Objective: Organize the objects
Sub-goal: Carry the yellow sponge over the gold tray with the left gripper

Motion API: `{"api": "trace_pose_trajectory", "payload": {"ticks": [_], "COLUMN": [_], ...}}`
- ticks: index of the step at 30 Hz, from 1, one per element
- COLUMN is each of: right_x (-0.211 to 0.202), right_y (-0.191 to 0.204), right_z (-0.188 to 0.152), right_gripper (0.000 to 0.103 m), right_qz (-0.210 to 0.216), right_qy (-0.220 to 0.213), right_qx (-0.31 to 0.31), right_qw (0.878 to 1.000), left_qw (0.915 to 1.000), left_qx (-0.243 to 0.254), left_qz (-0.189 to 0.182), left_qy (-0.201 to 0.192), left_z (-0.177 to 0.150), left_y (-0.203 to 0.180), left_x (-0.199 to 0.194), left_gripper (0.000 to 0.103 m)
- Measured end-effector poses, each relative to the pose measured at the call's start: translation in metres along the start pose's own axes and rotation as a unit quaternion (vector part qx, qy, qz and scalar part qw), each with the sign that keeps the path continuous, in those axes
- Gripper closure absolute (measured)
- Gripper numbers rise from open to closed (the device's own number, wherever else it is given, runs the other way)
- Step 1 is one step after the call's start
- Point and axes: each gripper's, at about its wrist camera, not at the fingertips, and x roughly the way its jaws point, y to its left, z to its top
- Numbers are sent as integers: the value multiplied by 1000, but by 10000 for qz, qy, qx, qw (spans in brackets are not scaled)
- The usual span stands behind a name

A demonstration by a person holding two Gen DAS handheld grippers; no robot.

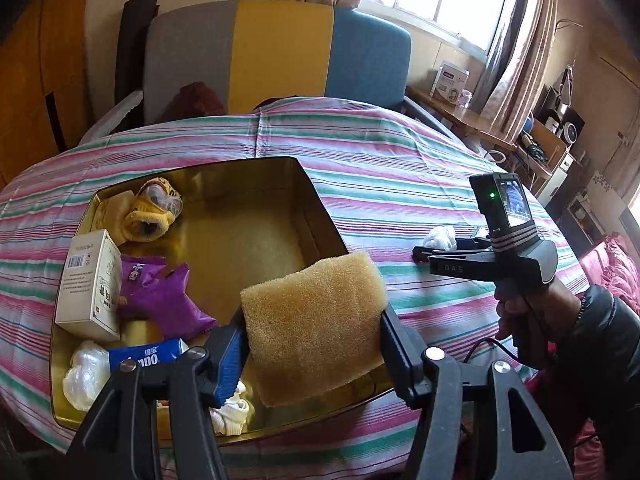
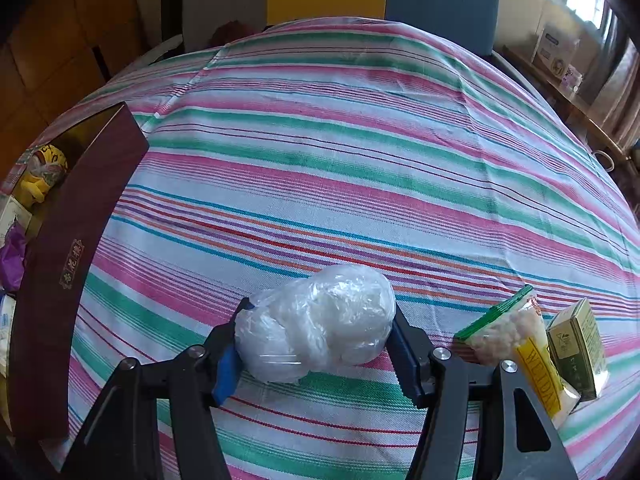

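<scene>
My left gripper [image 1: 313, 314] is shut on a tan sponge [image 1: 316, 328], which hangs over the near right corner of a gold tin box [image 1: 320, 216]. The box holds a yellow plush toy [image 1: 150, 216], a white carton [image 1: 90, 284], a purple packet [image 1: 160, 300], a blue tissue pack [image 1: 146, 354], a white plastic bundle [image 1: 82, 376] and white socks [image 1: 232, 412]. My right gripper [image 2: 320, 308] rests on the striped cloth, its pads pressed on both sides of a crumpled clear plastic bag [image 2: 316, 320]. The left wrist view shows that gripper [image 1: 436, 244] to the right of the box.
A snack packet [image 2: 516, 336] and a small green carton [image 2: 580, 344] lie just right of my right gripper. The box's maroon outer wall [image 2: 72, 248] stands at the left. A grey, yellow and blue chair [image 1: 280, 48] stands behind the table. A hand and dark sleeve [image 1: 576, 320] hold the right gripper.
</scene>
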Motion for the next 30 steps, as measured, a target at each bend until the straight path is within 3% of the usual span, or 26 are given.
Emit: {"api": "trace_pose_trajectory", "payload": {"ticks": [30], "right_x": [3], "right_y": [4], "right_z": [3], "right_gripper": [38], "right_qz": [-30], "right_qy": [72], "right_qx": [-42], "right_qw": [10000], "left_qw": [9995], "left_qx": [-202], "left_qz": [68], "left_qy": [222], "left_z": [-10], "left_y": [17], "left_x": [14], "left_gripper": [43]}}
